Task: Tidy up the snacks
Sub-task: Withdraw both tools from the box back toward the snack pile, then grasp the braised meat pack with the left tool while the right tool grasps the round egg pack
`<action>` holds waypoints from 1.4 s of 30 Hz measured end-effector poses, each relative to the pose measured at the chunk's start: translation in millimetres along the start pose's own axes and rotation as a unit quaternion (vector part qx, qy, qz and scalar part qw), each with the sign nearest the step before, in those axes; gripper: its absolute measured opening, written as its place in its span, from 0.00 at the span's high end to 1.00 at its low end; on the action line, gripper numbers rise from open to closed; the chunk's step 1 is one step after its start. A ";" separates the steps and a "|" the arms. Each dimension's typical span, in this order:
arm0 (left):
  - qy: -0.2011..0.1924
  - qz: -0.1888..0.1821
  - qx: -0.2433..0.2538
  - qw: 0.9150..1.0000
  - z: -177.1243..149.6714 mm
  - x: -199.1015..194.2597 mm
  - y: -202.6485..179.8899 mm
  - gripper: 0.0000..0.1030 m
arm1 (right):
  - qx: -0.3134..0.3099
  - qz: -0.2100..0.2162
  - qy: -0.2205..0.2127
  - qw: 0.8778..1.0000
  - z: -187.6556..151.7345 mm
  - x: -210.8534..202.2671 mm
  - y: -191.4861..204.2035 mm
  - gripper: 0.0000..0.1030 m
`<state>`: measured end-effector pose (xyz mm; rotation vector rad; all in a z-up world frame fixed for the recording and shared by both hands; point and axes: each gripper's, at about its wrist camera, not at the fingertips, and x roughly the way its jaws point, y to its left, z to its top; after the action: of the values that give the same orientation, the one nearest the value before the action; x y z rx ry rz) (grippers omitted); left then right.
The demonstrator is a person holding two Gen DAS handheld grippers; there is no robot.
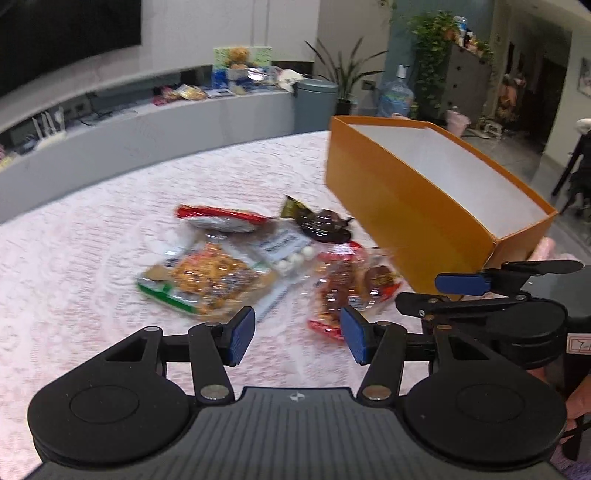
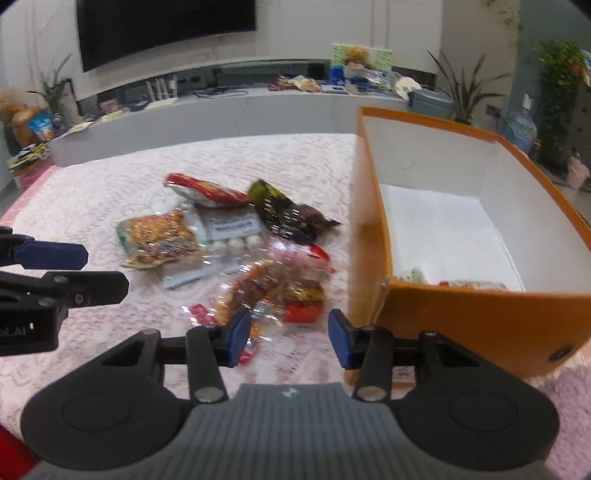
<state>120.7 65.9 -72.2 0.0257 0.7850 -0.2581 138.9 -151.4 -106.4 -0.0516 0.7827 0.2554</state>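
Note:
A pile of snack packets lies on the pink lace tablecloth [image 1: 92, 236]: a biscuit bag [image 1: 207, 284], a red packet [image 1: 221, 216], a dark wrapper [image 1: 321, 221], a clear pack of white balls [image 1: 291, 254] and a red-orange bag [image 1: 347, 291]. An orange box [image 1: 413, 206] with a white inside stands to their right; in the right wrist view the box [image 2: 480, 317] holds a few packets at its near end. My left gripper [image 1: 297, 334] is open and empty, just short of the pile. My right gripper [image 2: 284, 338] is open and empty over the red-orange bag [image 2: 273, 295].
A long grey TV bench [image 2: 221, 110] with clutter runs behind the table, under a dark screen [image 2: 162, 26]. A grey bin [image 1: 316, 99], potted plants and a water bottle [image 1: 397, 94] stand at the back right.

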 end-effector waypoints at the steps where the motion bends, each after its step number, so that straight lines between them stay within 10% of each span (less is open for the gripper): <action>1: 0.005 -0.013 -0.007 1.000 0.3 7.3 0.2 0.40 | 0.008 -0.005 0.001 1.000 -0.1 1.1 -3.2 0.54; 26: 0.060 -0.025 -0.044 0.997 15.7 53.7 24.1 0.46 | 0.076 -0.082 -0.051 0.992 -9.2 52.4 25.4 0.51; 31: 0.063 -0.041 -0.046 0.996 14.9 57.7 18.5 0.46 | 0.070 -0.073 -0.049 0.994 -10.0 48.9 19.1 0.62; 33: 0.064 -0.045 -0.048 0.996 15.0 61.0 14.6 0.46 | 0.073 -0.065 -0.044 0.994 -10.5 41.8 12.0 0.94; 42: 0.073 -0.046 -0.023 0.996 17.0 86.7 -12.8 0.38 | 0.043 -0.035 -0.025 0.998 -26.8 11.5 -4.9 0.98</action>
<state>188.2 32.4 -120.0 -0.0352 0.9383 -0.3277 129.5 -157.5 -133.7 0.0091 0.7394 0.1549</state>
